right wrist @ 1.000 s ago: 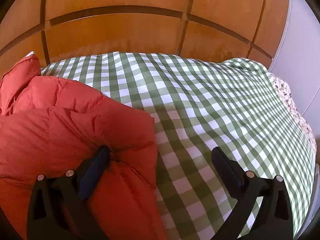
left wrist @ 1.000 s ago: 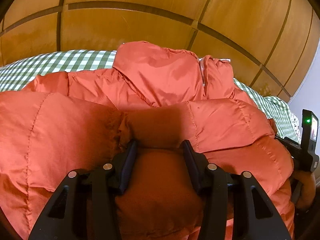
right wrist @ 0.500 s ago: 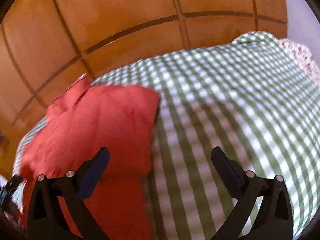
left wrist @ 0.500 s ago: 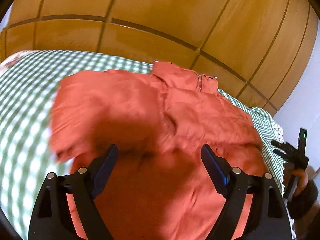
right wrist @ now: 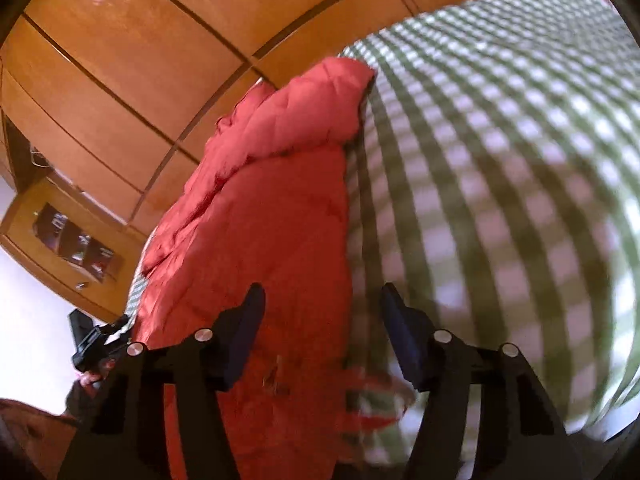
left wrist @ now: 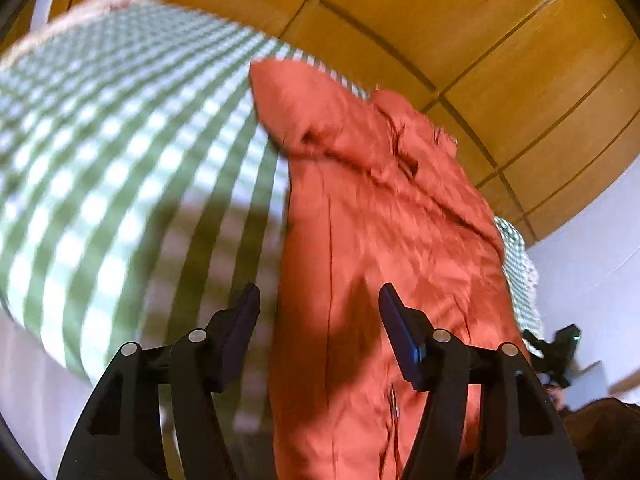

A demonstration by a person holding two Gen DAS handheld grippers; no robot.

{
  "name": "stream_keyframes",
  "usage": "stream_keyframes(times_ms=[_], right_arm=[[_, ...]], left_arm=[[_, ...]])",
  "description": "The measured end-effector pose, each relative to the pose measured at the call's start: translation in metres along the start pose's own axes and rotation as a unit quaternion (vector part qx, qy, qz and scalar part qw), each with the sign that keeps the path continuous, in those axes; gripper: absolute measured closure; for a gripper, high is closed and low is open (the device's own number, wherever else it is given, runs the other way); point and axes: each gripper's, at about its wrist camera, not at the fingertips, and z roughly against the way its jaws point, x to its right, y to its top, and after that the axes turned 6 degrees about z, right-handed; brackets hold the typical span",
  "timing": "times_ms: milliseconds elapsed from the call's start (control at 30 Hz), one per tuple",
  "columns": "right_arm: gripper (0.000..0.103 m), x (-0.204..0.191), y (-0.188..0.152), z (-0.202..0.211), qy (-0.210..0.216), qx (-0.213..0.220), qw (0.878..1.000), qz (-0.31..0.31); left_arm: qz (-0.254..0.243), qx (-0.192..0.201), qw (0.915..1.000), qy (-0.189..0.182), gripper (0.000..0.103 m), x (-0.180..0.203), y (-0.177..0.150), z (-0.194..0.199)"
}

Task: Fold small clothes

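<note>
Left wrist view: left gripper [left wrist: 319, 308] jaws half open and just closing, straddling the left edge of the orange puffer jacket [left wrist: 384, 240]; nothing pinched. The jacket lies lengthwise on the green gingham bedspread [left wrist: 120, 152], puffy, quilted and slick. Risk: the pads close on air or sheet, so the fold springs back.

Right wrist view: right gripper [right wrist: 322, 308] also half open, just closing, over the jacket's right edge, gripping nothing. Risk: slippery fill slides out. Glossy wood panels [right wrist: 140, 40] lie far.
</note>
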Motion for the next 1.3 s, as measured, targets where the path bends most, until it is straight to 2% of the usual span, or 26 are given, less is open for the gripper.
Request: stream_keyframes(times_ms=[100,167,233,433,567,633,667,733,800,867,967,1133,1233,1300], right_arm=[[0.042,-0.006,-0.017,-0.002,0.028,-0.012,1.0,0.006],[0.041,-0.01,-0.027,-0.004,0.039,-0.016,0.999,0.008],[0.039,-0.012,-0.038,-0.004,0.053,-0.015,0.998,-0.001],[0.037,-0.01,-0.057,-0.004,0.108,-0.032,0.993,-0.034],[0.037,-0.014,-0.066,-0.015,0.137,-0.047,0.988,-0.046],[0.039,-0.019,-0.067,-0.024,0.161,-0.05,0.984,-0.054],[0.042,-0.021,-0.066,-0.027,0.17,-0.05,0.983,-0.056],[0.049,-0.03,-0.063,-0.031,0.179,-0.053,0.982,-0.04],[0.06,-0.037,-0.059,-0.029,0.187,-0.047,0.981,-0.025],[0.069,-0.036,-0.055,-0.025,0.201,-0.031,0.979,-0.03],[0.078,-0.031,-0.051,-0.012,0.223,0.004,0.974,-0.048],[0.085,-0.035,-0.03,0.013,0.265,0.072,0.96,-0.061],[0.087,-0.04,-0.016,0.024,0.291,0.107,0.949,-0.061],[0.087,-0.04,-0.011,0.03,0.301,0.118,0.945,-0.058]], left_arm=[[0.002,-0.046,0.9989,-0.01,0.039,0.001,-0.018,-0.007],[-0.004,-0.063,0.9979,-0.016,0.027,0.004,-0.026,-0.008],[-0.002,-0.083,0.996,-0.034,0.022,0.006,-0.031,-0.009],[-0.018,-0.151,0.9876,-0.04,0.022,0.016,-0.053,-0.02],[-0.044,-0.202,0.9777,-0.035,0.022,0.027,-0.068,-0.034],[-0.05,-0.227,0.9719,-0.036,0.022,0.03,-0.075,-0.043],[-0.051,-0.249,0.9665,-0.036,0.023,0.031,-0.08,-0.05],[-0.069,-0.263,0.962,-0.022,0.028,0.036,-0.087,-0.057],[-0.074,-0.256,0.9633,-0.031,0.038,0.039,-0.086,-0.054],[-0.063,-0.241,0.967,-0.051,0.059,0.04,-0.082,-0.05],[-0.045,-0.208,0.9731,-0.088,0.079,0.039,-0.073,-0.037],[-0.028,-0.132,0.9759,-0.172,0.084,0.048,-0.058,0.002],[0.02,-0.074,0.9673,-0.242,0.085,0.042,-0.049,0.027],[0.033,-0.048,0.9633,-0.262,0.085,0.04,-0.048,0.038]])
